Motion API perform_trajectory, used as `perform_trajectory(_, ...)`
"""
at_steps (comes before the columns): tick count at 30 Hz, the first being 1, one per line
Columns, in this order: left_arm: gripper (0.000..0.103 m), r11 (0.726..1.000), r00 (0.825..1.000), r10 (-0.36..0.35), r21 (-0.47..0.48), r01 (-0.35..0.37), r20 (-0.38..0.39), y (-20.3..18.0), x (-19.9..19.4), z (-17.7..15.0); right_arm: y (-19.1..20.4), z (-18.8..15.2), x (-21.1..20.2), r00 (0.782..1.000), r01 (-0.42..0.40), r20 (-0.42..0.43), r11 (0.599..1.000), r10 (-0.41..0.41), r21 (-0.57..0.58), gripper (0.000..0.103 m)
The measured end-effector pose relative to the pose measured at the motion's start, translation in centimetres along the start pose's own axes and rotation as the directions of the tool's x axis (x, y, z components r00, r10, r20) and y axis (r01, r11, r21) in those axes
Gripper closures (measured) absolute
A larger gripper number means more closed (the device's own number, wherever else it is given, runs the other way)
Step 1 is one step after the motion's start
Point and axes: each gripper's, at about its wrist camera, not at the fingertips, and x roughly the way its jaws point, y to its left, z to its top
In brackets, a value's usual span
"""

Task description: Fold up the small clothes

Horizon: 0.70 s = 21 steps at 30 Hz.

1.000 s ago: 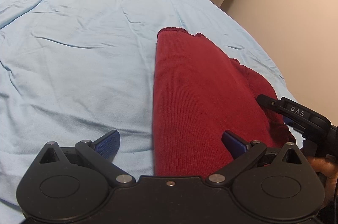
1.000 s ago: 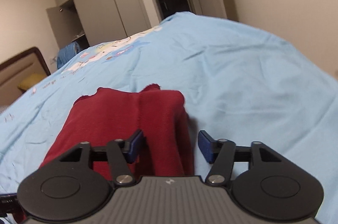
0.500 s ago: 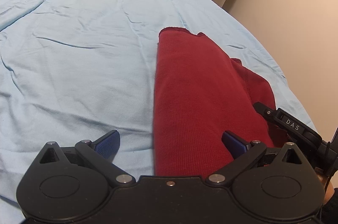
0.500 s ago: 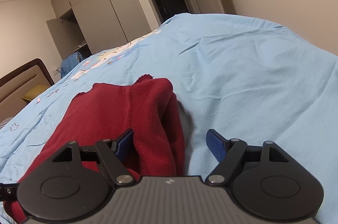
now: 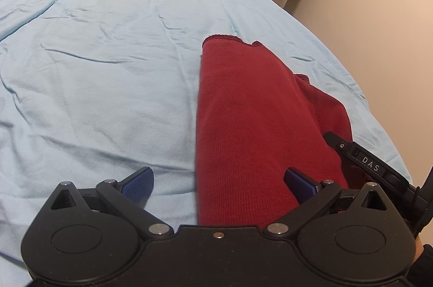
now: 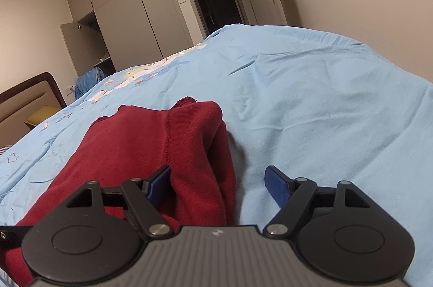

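Across the bed, a pale blue cotton bedsheet [image 5: 108,86] with a cartoon print near its far edge is spread, lightly creased. Toward the right edge of the bed a dark red knitted garment [image 5: 243,124] is laid, already folded lengthwise into a narrow strip whose long axis runs straight away from both grippers. A smooth folded edge is seen on its left side; on the right side a seamed flap bulges up and spills outward, and a frayed hem marks the far end. The near end of the strip is straddled by both tools: the left gripper [image 5: 217,180] is held apart over the left folded edge, while the right gripper [image 6: 219,182] is likewise spread wide around the raised right fold. Nothing is clamped. A grasp of the near end, to be carried toward the far hem, is judged likely next.
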Motion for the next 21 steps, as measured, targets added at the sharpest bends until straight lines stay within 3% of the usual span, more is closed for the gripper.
perform_trajectory(9,0.001,0.996,1.000,-0.004,0.088,0.003,0.021,-0.2,1.2,3.0,1.8,0.2,-0.4,0.998,0.056,0.014,0.992,-0.055,-0.111,0.027)
perform_trajectory(14,0.001,0.996,0.998,-0.008,0.089,0.014,-0.060,0.3,3.5,3.9,2.4,0.4,-0.5,0.999,0.041,0.005,0.984,-0.041,-0.172,0.038)
perform_trajectory(21,0.003,0.995,0.998,-0.015,0.095,0.022,-0.066,0.3,3.4,3.8,0.5,1.2,0.0,0.997,-0.039,-0.061,0.999,0.037,-0.035,0.042)
